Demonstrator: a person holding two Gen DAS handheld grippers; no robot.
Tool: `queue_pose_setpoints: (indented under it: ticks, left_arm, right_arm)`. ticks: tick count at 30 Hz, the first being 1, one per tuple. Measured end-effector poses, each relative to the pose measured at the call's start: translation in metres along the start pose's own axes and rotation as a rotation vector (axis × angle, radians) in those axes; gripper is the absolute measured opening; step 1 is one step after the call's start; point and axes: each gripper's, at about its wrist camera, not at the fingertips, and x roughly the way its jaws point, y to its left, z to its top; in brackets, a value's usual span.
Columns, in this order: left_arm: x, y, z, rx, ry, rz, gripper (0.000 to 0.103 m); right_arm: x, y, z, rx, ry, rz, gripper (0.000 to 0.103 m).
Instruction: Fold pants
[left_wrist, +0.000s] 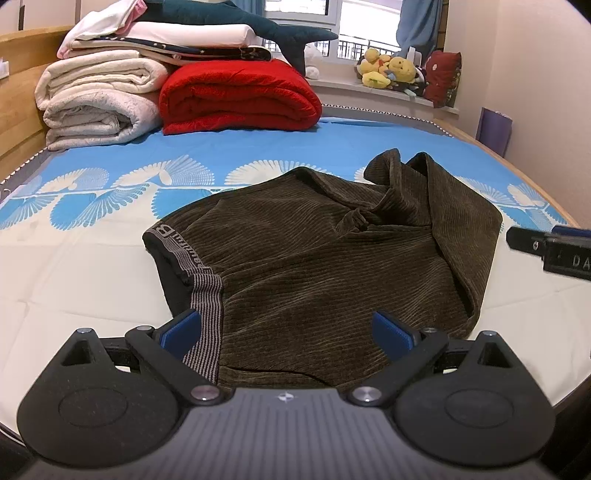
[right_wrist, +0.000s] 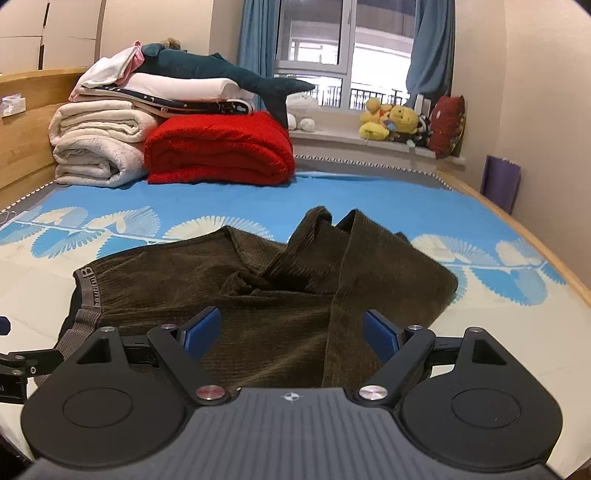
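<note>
Dark brown corduroy pants (left_wrist: 325, 254) lie in a rumpled heap on the bed, legs bunched toward the far right. Their striped grey waistband (left_wrist: 207, 306) runs down the left side. My left gripper (left_wrist: 286, 332) hovers open over the near edge of the pants beside the waistband, blue pads wide apart with nothing pressed between them. In the right wrist view the same pants (right_wrist: 280, 295) fill the middle, and my right gripper (right_wrist: 291, 334) stands open above their near edge. A part of the right gripper (left_wrist: 550, 249) shows at the left view's right edge.
Folded white blankets (left_wrist: 96, 99) and a red blanket (left_wrist: 236, 96) are stacked at the head of the bed, with a plush shark (left_wrist: 258, 26) on top. Stuffed toys (right_wrist: 395, 122) sit on the window sill. A wooden bed rail (right_wrist: 517, 236) runs along the right.
</note>
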Motion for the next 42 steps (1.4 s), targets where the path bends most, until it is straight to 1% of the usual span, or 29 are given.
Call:
queue_pose_setpoints:
  ticks: [4,12,13,19,20,26,27,34,35,36,37,38,39,40,41,42]
  left_arm:
    - [0.001,0.001,0.002,-0.008,0.006,0.000,0.100]
    - [0.002,0.003,0.002,-0.018,0.005,-0.009,0.100]
    - [0.001,0.002,0.004,-0.040,0.018,-0.027,0.100]
    - [0.001,0.003,0.004,-0.042,0.023,-0.032,0.100]
    - [0.001,0.001,0.003,-0.024,0.019,-0.016,0.100]
    - [0.000,0.000,0.003,-0.024,0.017,-0.022,0.100]
    - [0.003,-0.001,0.003,0.006,-0.007,0.003,0.100]
    - [0.002,-0.002,0.004,0.012,-0.013,0.002,0.100]
    - [0.001,-0.002,0.005,0.016,-0.019,0.002,0.099]
    - [-0.001,-0.002,0.008,0.026,-0.040,-0.001,0.097]
    - [-0.003,-0.003,0.012,0.044,-0.054,0.000,0.087]
    - [-0.004,-0.002,0.017,0.070,-0.066,0.002,0.070]
    - [-0.004,-0.001,0.025,0.104,-0.069,-0.001,0.061]
    - [-0.004,0.001,0.033,0.135,-0.089,-0.009,0.046]
    - [-0.001,0.005,0.042,0.169,-0.090,-0.016,0.037]
    - [0.001,0.009,0.052,0.199,-0.106,-0.020,0.035]
  right_arm:
    - [0.005,0.001,-0.003,-0.011,0.037,-0.012,0.085]
    - [0.010,-0.002,-0.007,-0.005,0.075,-0.030,0.085]
    - [0.010,-0.002,-0.007,-0.005,0.079,-0.030,0.085]
    - [0.011,-0.001,-0.007,-0.009,0.087,-0.033,0.085]
    - [0.012,0.000,-0.007,-0.009,0.089,-0.033,0.085]
    - [0.012,-0.002,-0.007,-0.007,0.092,-0.036,0.085]
    - [0.012,-0.002,-0.006,-0.006,0.092,-0.037,0.085]
    - [0.012,-0.004,-0.007,0.002,0.091,-0.049,0.085]
    - [0.010,-0.004,-0.006,0.003,0.084,-0.050,0.085]
    - [0.009,-0.005,-0.004,0.005,0.070,-0.048,0.083]
    - [0.007,-0.006,-0.003,0.005,0.056,-0.050,0.080]
    - [0.006,-0.008,0.000,0.005,0.037,-0.055,0.078]
    - [0.005,-0.010,0.001,0.006,0.020,-0.059,0.074]
    - [0.005,-0.014,0.004,0.007,0.003,-0.055,0.066]
    - [0.006,-0.018,0.007,0.008,-0.007,-0.048,0.061]
    - [0.008,-0.023,0.011,0.012,-0.015,-0.044,0.052]
